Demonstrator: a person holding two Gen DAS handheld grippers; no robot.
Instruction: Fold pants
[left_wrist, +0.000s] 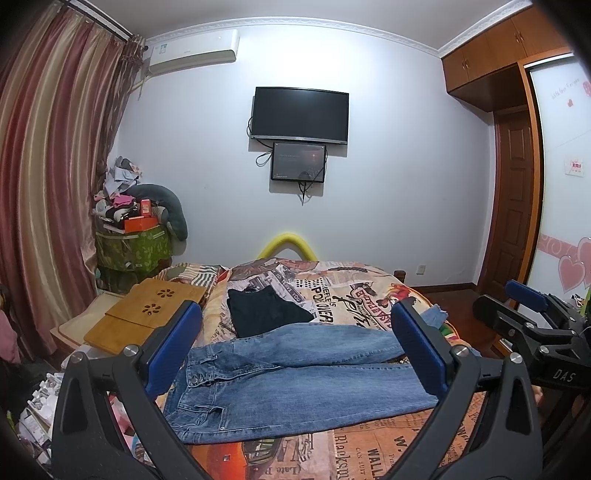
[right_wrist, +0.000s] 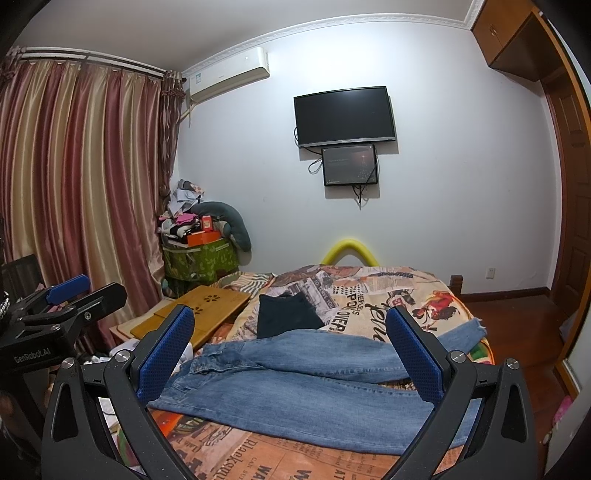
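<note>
Blue jeans (left_wrist: 295, 380) lie spread flat across the bed, waistband at the left, both legs running right; they also show in the right wrist view (right_wrist: 314, 384). My left gripper (left_wrist: 295, 350) is open and empty, held above the bed's near edge, facing the jeans. My right gripper (right_wrist: 291, 354) is open and empty too, beside the left one, and it shows at the right edge of the left wrist view (left_wrist: 532, 317). The left gripper shows at the left edge of the right wrist view (right_wrist: 74, 295). Neither touches the jeans.
A dark folded garment (left_wrist: 266, 312) lies on the printed bedspread (left_wrist: 354, 295) behind the jeans. A wooden lap tray (left_wrist: 147, 314) sits at the bed's left. A cluttered green bin (left_wrist: 133, 247) stands by the curtain. A TV (left_wrist: 299, 114) hangs on the far wall.
</note>
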